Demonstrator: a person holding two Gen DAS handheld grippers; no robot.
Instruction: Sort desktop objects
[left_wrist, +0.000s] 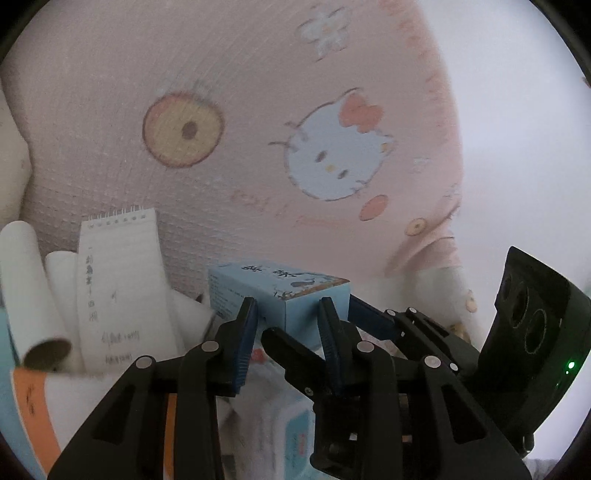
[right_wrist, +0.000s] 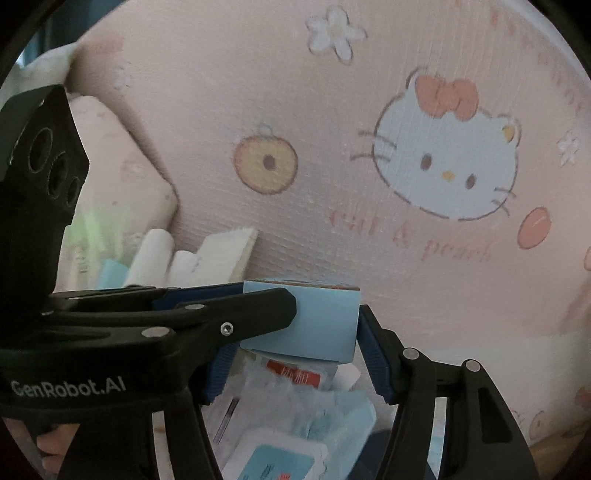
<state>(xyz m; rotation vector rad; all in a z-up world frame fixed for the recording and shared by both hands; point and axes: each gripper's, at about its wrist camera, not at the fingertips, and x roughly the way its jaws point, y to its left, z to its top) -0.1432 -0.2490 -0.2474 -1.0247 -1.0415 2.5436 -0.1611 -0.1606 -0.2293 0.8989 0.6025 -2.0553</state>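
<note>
A light blue carton (left_wrist: 291, 295) with ink drawings is held inside a pink Hello Kitty fabric bin (left_wrist: 258, 110). My left gripper (left_wrist: 290, 314) is shut on the carton's near end, one blue pad on each side. My right gripper (right_wrist: 295, 332) also spans the same carton (right_wrist: 325, 317) with its pads against the sides. The right gripper's black fingers (left_wrist: 373, 314) show beside the carton in the left wrist view. The left gripper's arm (right_wrist: 184, 317) crosses the right wrist view.
White paper rolls (left_wrist: 26, 280) and a spiral notepad (left_wrist: 118, 280) lean at the bin's left. A wet-wipes pack (right_wrist: 280, 454) and a tissue packet (right_wrist: 295, 373) lie below the carton. The bin's pink wall (right_wrist: 332, 184) stands close behind.
</note>
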